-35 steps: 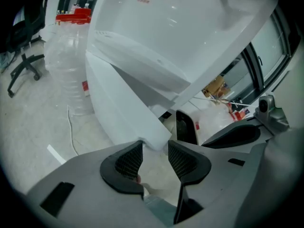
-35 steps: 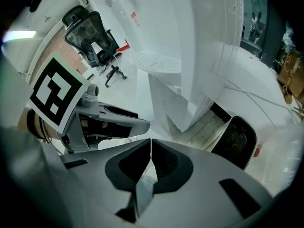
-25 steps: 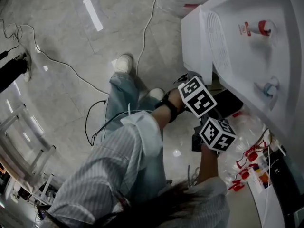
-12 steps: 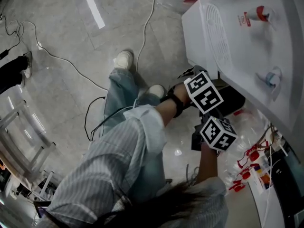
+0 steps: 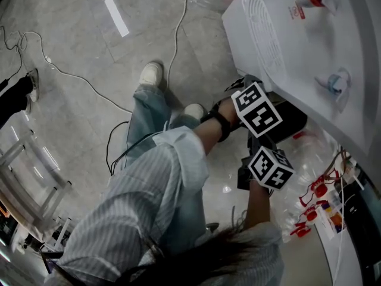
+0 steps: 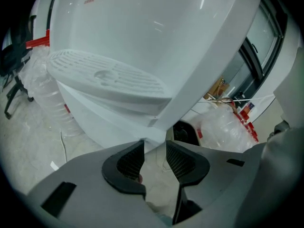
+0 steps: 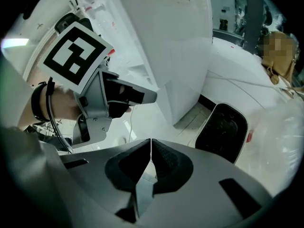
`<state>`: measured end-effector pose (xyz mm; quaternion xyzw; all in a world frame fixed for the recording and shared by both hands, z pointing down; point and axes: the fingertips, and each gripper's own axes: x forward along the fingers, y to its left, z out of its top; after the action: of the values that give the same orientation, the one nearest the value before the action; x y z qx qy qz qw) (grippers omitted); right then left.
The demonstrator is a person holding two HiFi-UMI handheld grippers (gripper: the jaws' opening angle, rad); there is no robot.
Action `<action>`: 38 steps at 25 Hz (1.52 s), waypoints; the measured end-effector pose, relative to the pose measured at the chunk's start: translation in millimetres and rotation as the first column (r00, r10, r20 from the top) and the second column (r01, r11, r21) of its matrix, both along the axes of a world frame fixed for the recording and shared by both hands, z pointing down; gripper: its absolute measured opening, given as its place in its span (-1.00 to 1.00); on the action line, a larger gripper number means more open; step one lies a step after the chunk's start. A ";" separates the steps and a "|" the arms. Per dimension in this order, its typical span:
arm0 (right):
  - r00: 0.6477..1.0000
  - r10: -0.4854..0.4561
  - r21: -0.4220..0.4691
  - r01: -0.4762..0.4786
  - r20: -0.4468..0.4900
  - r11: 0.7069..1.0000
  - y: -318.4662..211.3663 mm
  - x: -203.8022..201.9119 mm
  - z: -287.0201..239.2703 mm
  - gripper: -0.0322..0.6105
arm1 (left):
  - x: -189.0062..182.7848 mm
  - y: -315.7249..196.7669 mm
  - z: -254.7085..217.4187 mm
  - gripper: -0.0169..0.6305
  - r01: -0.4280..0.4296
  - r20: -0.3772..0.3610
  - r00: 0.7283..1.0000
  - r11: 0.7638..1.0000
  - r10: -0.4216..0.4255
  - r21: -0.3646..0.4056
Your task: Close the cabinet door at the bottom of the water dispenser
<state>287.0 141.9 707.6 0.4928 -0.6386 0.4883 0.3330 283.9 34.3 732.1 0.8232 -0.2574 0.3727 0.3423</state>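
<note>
The right gripper [image 7: 150, 156], lower right of centre in the head view, has its jaws pressed together on nothing. The left gripper [image 6: 155, 148] is nearer the job. Its jaws are moderately apart and empty, and the bottom corner of what looks like the cabinet door [image 6: 102, 115] sits just above their tips. That panel's long edge climbs toward the upper right. The water dispenser [image 5: 286, 34] fills the head view's upper right. I can't make out the hinge or how far the door stands ajar.

The head view looks steeply down from above on the water dispenser [image 5: 280, 52], while both gripper views, held low, face that same dispenser at close range.
</note>
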 end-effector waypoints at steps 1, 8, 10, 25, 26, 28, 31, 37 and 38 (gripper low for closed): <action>1.000 0.003 -0.001 -0.003 -0.002 1.000 1.4 1.8 0.0 -0.85 | 2.2 -1.2 -0.2 -0.48 0.002 -0.003 1.000 1.000 -0.002 -0.002; 1.000 0.026 0.002 -0.026 -0.009 1.000 5.6 8.2 -0.6 -0.85 | 7.7 -9.8 -0.4 -0.48 0.006 0.002 1.000 1.000 -0.006 0.025; 0.999 0.033 0.003 -0.033 -0.010 0.999 7.6 7.3 -1.1 -0.85 | 6.7 -12.8 -1.3 -0.48 0.024 -0.009 1.000 1.000 -0.024 0.012; 1.000 0.022 0.057 -0.022 0.003 0.998 -16.2 -36.3 -55.5 -0.85 | -60.1 33.5 -54.1 -0.51 -0.037 0.036 0.999 0.999 0.038 -0.033; 1.000 0.017 0.065 -0.017 0.000 0.998 -21.8 -41.6 -64.3 -0.85 | -67.7 34.2 -62.4 -0.51 -0.034 0.039 0.999 0.999 0.036 -0.036; 1.000 0.012 0.085 -0.012 -0.001 0.996 -34.9 -53.6 -83.5 -0.85 | -83.9 32.6 -82.2 -0.51 -0.028 0.042 0.999 0.999 0.029 -0.037; 1.000 0.011 0.126 -0.011 0.003 0.992 -58.6 -76.0 -115.6 -0.85 | -110.9 24.9 -117.3 -0.51 -0.019 0.042 0.999 0.999 0.020 -0.028; 1.000 0.010 0.206 -0.015 0.022 0.978 -105.9 -123.8 -196.2 -0.85 | -165.3 -5.7 -203.8 -0.51 0.026 0.026 0.999 1.000 -0.026 0.009; 1.000 0.009 0.218 -0.015 0.029 0.976 -111.3 -131.8 -212.6 -0.85 | -174.2 -9.9 -221.7 -0.51 0.038 0.019 0.999 0.999 -0.038 0.015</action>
<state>155.2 30.6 494.9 0.5235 -0.6898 0.4242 0.2649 109.7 24.5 510.4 0.8171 -0.2788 0.3720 0.3410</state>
